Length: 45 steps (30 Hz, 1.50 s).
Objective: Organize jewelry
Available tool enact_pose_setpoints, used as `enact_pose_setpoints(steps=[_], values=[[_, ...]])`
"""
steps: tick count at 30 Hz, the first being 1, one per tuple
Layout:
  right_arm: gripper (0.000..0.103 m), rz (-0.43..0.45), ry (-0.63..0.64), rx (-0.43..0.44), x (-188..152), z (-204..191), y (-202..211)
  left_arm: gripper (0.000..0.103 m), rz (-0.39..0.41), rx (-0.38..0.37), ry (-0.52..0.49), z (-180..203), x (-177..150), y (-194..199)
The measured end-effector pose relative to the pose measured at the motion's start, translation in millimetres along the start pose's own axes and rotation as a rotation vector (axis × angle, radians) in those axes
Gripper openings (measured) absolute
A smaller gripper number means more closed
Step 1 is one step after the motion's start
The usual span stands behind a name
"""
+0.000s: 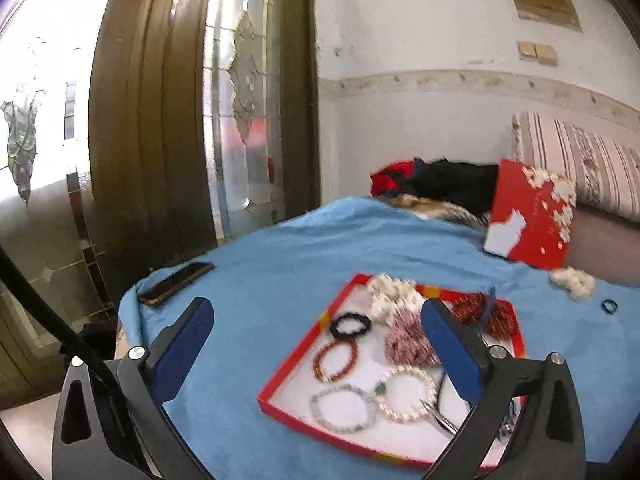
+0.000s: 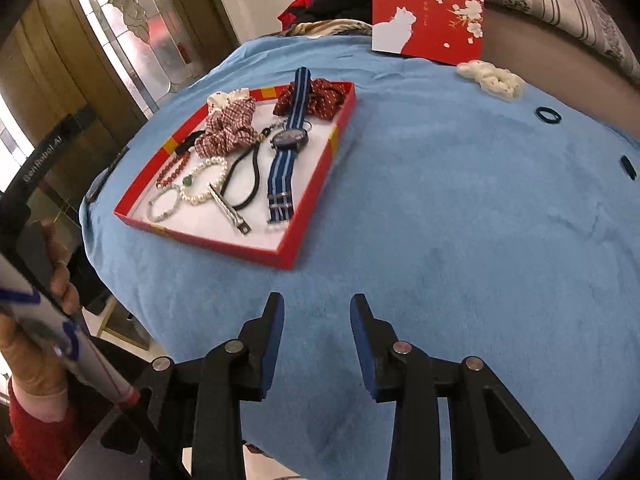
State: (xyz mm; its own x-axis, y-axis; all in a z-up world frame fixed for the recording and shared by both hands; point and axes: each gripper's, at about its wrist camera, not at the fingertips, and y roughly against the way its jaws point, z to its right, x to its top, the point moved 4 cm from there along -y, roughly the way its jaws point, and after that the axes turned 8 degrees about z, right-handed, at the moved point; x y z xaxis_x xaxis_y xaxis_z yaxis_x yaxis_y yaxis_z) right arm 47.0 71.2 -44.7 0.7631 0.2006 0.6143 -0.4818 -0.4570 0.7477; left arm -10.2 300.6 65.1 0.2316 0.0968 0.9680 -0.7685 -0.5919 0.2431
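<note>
A shallow red tray (image 1: 296,360) lies on the blue cloth and holds several pieces. Among them are a pearl bracelet (image 1: 408,394), a red bead bracelet (image 1: 334,360), a black scrunchie (image 1: 350,324) and a pink checked scrunchie (image 1: 406,338). My left gripper (image 1: 316,306) hangs above the tray's near left side, jaws wide open and empty. The right wrist view shows the tray (image 2: 320,196) with a blue-strapped watch (image 2: 288,138) and a silver hair clip (image 2: 230,210). My right gripper (image 2: 317,302) is open over bare cloth in front of the tray, holding nothing.
Outside the tray lie a white scrunchie (image 2: 490,76), a blue hair tie (image 2: 548,115) and another dark tie (image 2: 628,167). A red lid with a white cat (image 2: 428,12) leans at the back. A phone (image 1: 176,283) lies near the cloth's left edge. A person's hand (image 2: 60,280) shows at left.
</note>
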Motion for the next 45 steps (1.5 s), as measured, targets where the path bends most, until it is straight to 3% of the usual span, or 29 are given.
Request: enact_pose_setpoints(steps=[3,8,15,30,37,45], values=[[0.038,0.01,-0.022,-0.014,-4.9,5.2,5.8,0.103,-0.048,0.008,-0.052,10.2,-5.3,5.6],[0.04,0.034,-0.042,-0.039,-9.2,14.5,16.2,0.103,0.03,0.006,-0.094,24.0,-5.3,48.9],[0.041,0.046,-0.037,-0.074,-14.8,21.6,22.8,0.103,0.031,-0.148,-0.021,34.6,-18.2,86.3],[0.049,0.046,0.027,-0.183,-20.5,17.3,16.6,0.103,-0.239,-0.214,-0.01,48.2,-67.7,46.1],[0.053,0.045,0.074,-0.211,-23.8,9.4,12.1,0.103,-0.283,-0.18,-0.023,46.3,-75.2,37.0],[0.056,0.035,0.057,-0.231,-25.1,14.9,10.1,0.103,-0.342,-0.203,-0.034,51.5,-84.7,31.1]])
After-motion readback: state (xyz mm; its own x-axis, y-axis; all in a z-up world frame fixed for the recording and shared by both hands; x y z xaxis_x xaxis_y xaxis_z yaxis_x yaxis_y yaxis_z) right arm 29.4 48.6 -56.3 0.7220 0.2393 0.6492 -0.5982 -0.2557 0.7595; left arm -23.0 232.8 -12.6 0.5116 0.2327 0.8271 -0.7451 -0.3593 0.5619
